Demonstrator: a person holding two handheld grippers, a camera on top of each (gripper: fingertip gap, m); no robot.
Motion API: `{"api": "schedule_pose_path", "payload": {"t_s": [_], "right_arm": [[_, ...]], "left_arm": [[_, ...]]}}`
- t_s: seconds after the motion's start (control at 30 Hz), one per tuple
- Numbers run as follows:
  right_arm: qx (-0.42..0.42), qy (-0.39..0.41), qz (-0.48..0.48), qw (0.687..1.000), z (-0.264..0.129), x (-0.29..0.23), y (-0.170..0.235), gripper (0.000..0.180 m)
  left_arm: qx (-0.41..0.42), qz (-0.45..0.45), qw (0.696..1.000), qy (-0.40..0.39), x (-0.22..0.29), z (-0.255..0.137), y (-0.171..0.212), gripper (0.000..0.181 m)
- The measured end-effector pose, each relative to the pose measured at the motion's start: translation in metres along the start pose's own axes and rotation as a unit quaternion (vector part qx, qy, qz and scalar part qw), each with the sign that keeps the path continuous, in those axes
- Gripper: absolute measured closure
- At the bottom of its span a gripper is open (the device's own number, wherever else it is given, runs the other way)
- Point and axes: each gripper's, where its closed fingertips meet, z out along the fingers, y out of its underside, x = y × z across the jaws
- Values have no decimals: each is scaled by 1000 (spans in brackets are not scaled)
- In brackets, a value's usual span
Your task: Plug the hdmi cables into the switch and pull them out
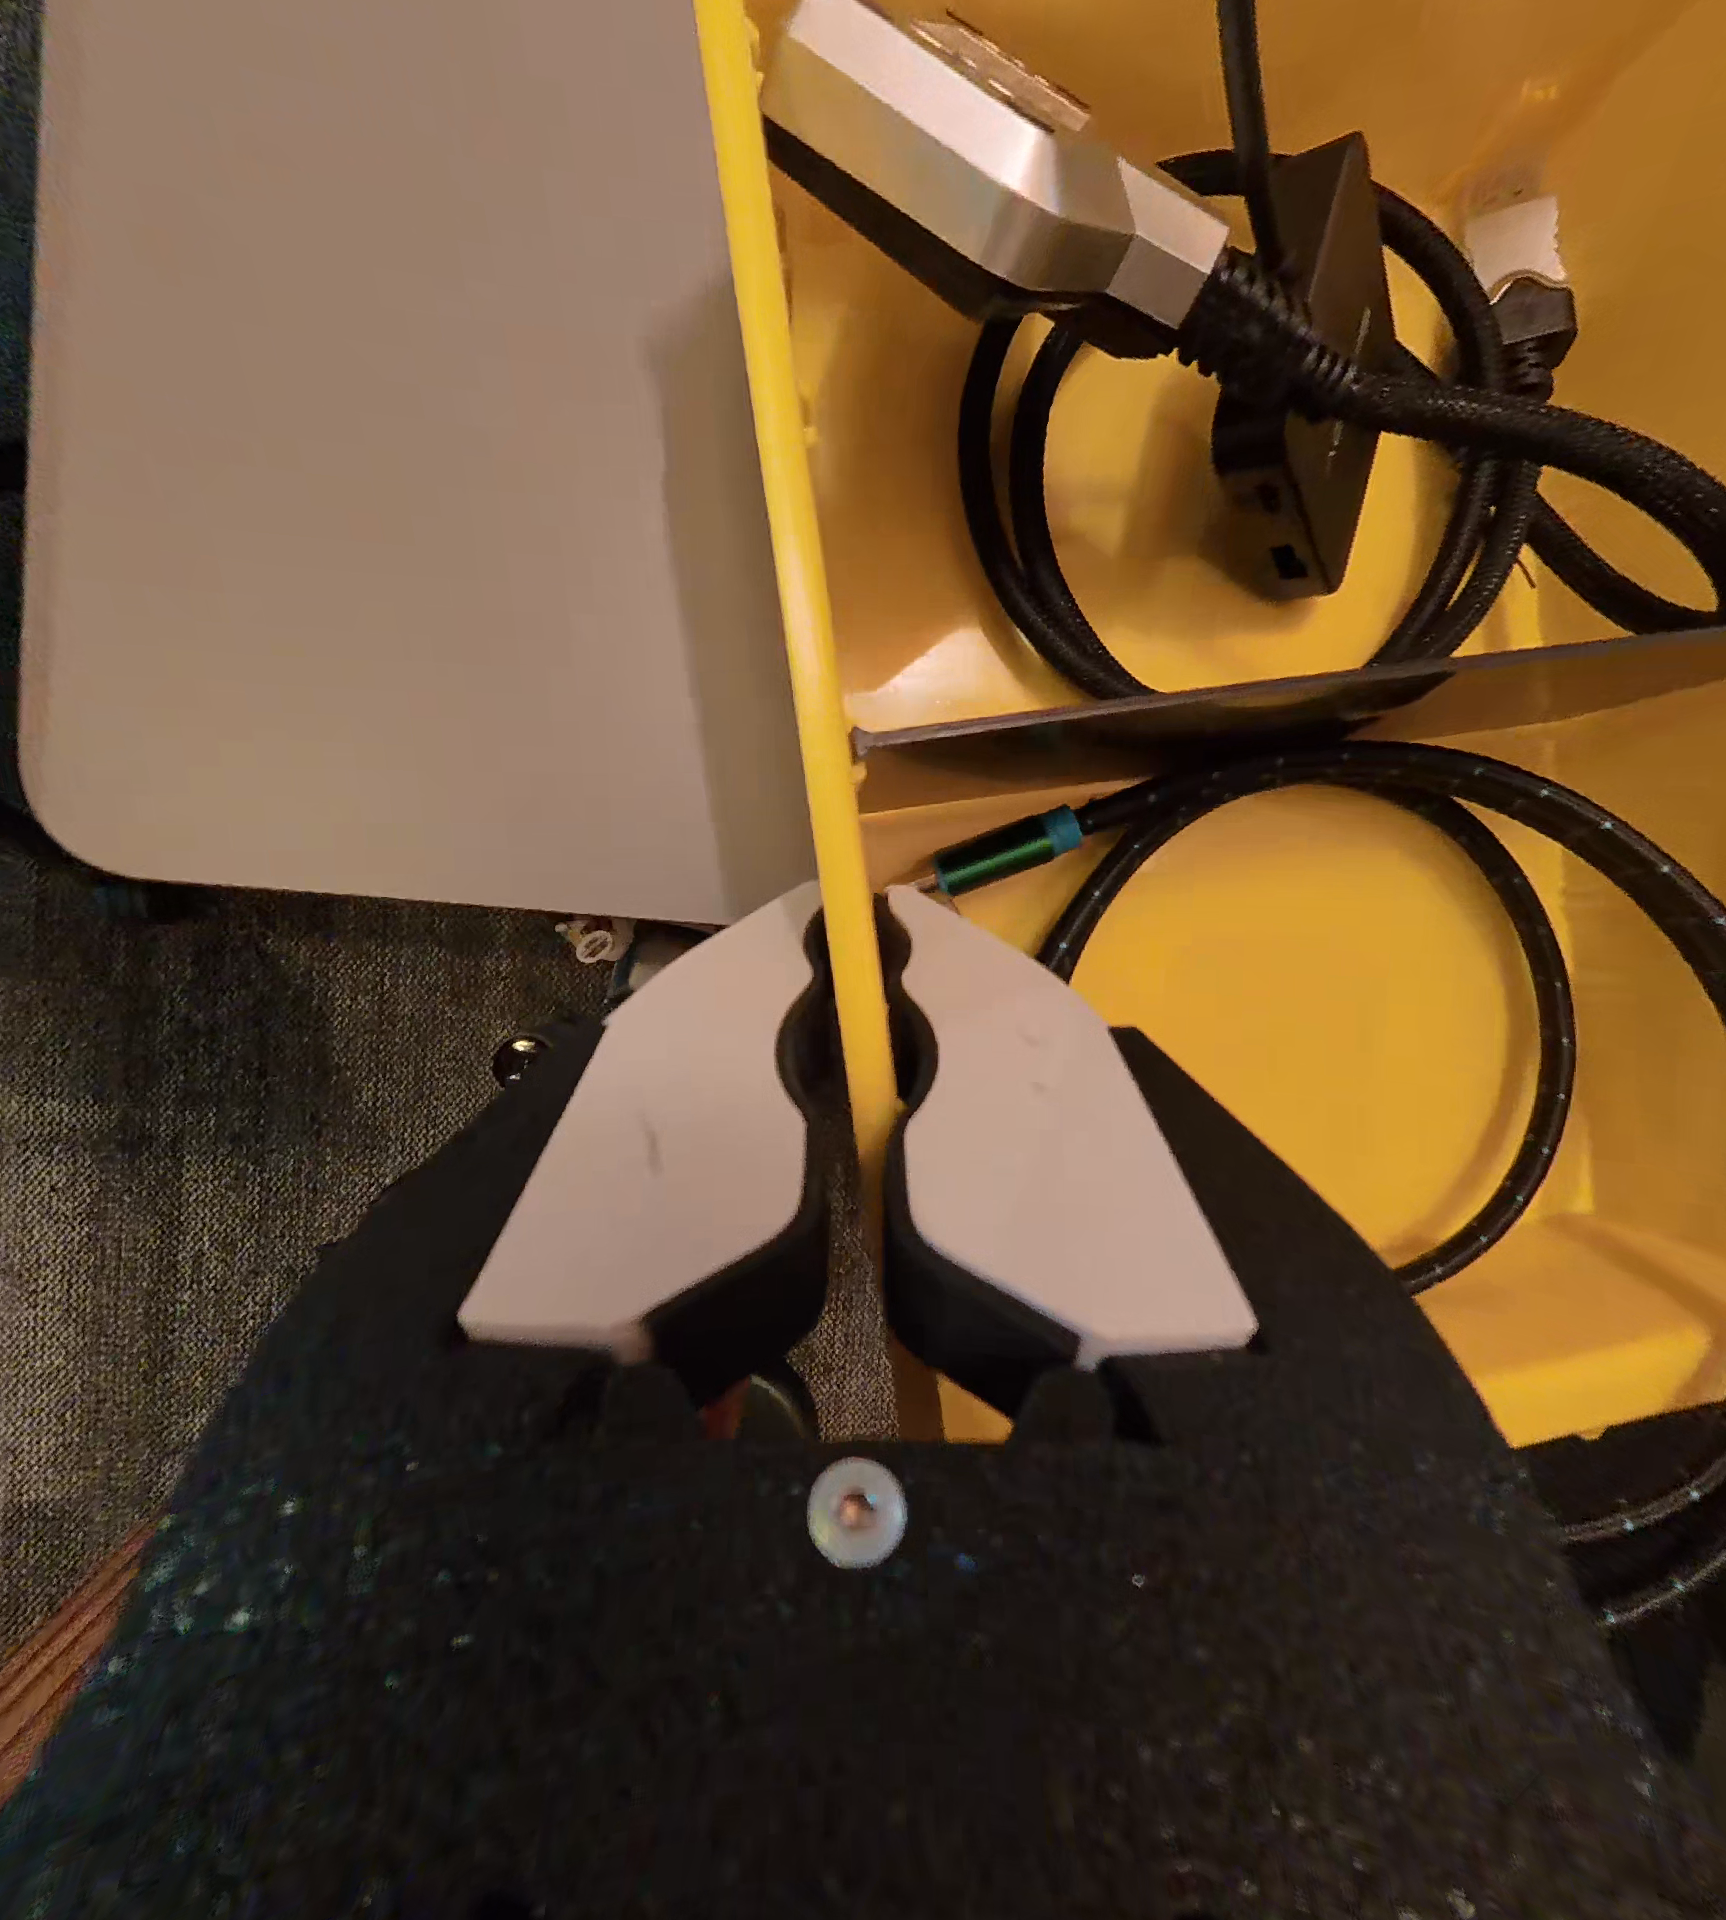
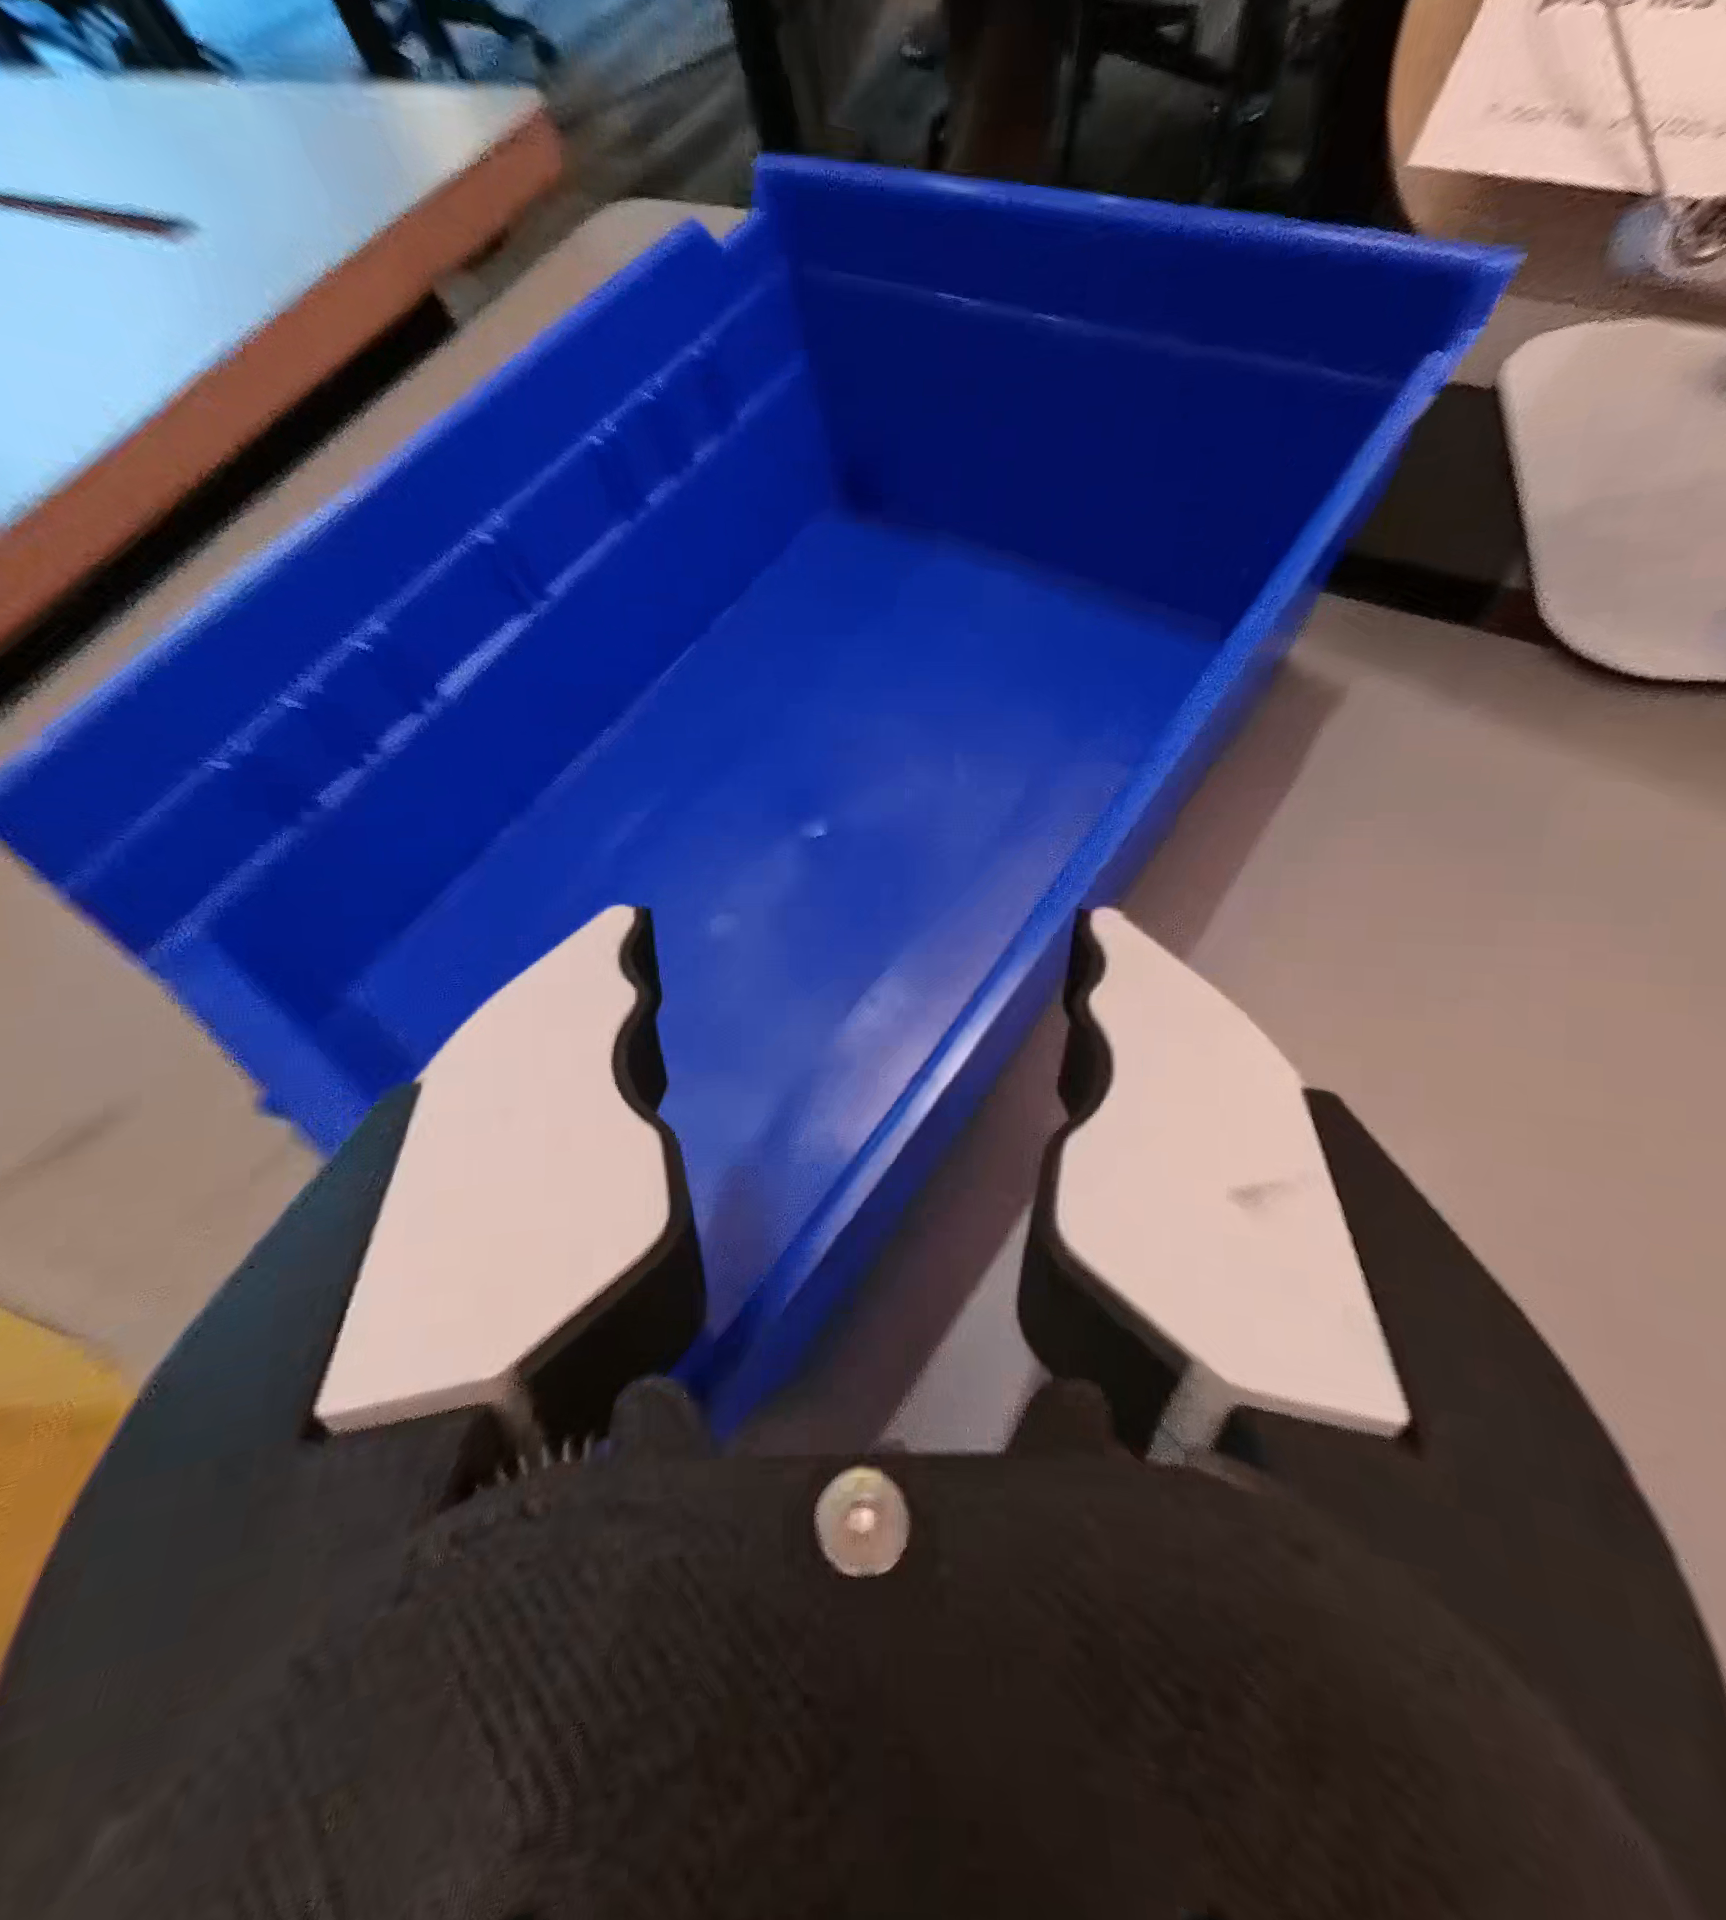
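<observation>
- My left tongs [image 1: 854, 935] are clamped on the yellow bin's wall [image 1: 786, 499]; a tug could tip it and spill the HDMI cables [image 1: 1441, 416] and switch [image 1: 1326, 343] inside.
- My right tongs [image 2: 864, 940] are apart, straddling the blue bin's wall [image 2: 1243, 665], and could snag it.

switch [image 1: 1300, 416], cables [image 1: 1461, 436]: bin's [image 1: 786, 520] far compartment | cable [image 1: 1461, 1039]: near compartment
</observation>
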Motion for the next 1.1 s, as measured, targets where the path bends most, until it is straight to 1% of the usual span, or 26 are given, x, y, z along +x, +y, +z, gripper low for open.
{"api": "schedule_pose_path", "payload": {"t_s": [0.03,0.07,0.1,0.13,0.2,0.23,0.3,0.37,0.43,0.5,0.6,0.7,0.8,0.87,0.97,1.03,1.1], "right_arm": [[-7,11,-23,1000,6,2,6,108],[-12,12,-37,999,9,4,9,106],[-14,18,-46,999,7,10,9,114],[-19,28,-48,998,2,20,10,127],[-14,29,-36,999,-12,46,9,160],[-11,18,-33,999,-21,59,10,171],[-19,-37,-57,998,-46,74,19,173],[1,-57,-101,993,-81,92,25,173],[20,-29,-140,989,-121,124,31,173],[38,-3,-140,989,-161,164,36,173],[64,49,-108,991,-221,238,42,173],[100,129,-66,984,-281,319,44,172],[117,198,-10,973,-325,397,52,171],[112,232,6,966,-341,443,60,171],[79,257,28,963,-346,499,74,171],[61,263,51,962,-345,528,81,171],[76,249,59,964,-342,545,77,171]], "left_arm": [[1,-3,1000,-2,-3,0,-1,176],[2,-5,1000,-4,-5,0,-2,176],[3,-6,1000,-5,-6,1,-3,175],[5,-7,1000,-6,-8,1,-4,175],[9,-8,1000,-7,-10,1,-5,175],[9,-7,1000,-8,-11,1,-6,175],[9,-2,1000,-9,-12,2,-8,175],[9,3,1000,-6,-13,5,-12,176],[9,8,1000,-2,-13,9,-19,175],[8,14,1000,2,-13,15,-29,175],[7,24,1000,8,-8,28,-50,175],[7,33,999,14,0,44,-75,176],[9,41,999,19,10,63,-106,176],[12,46,999,21,17,76,-128,176],[16,50,998,24,29,97,-160,176],[18,54,998,24,36,110,-181,176],[20,59,998,22,44,122,-199,176]]}}
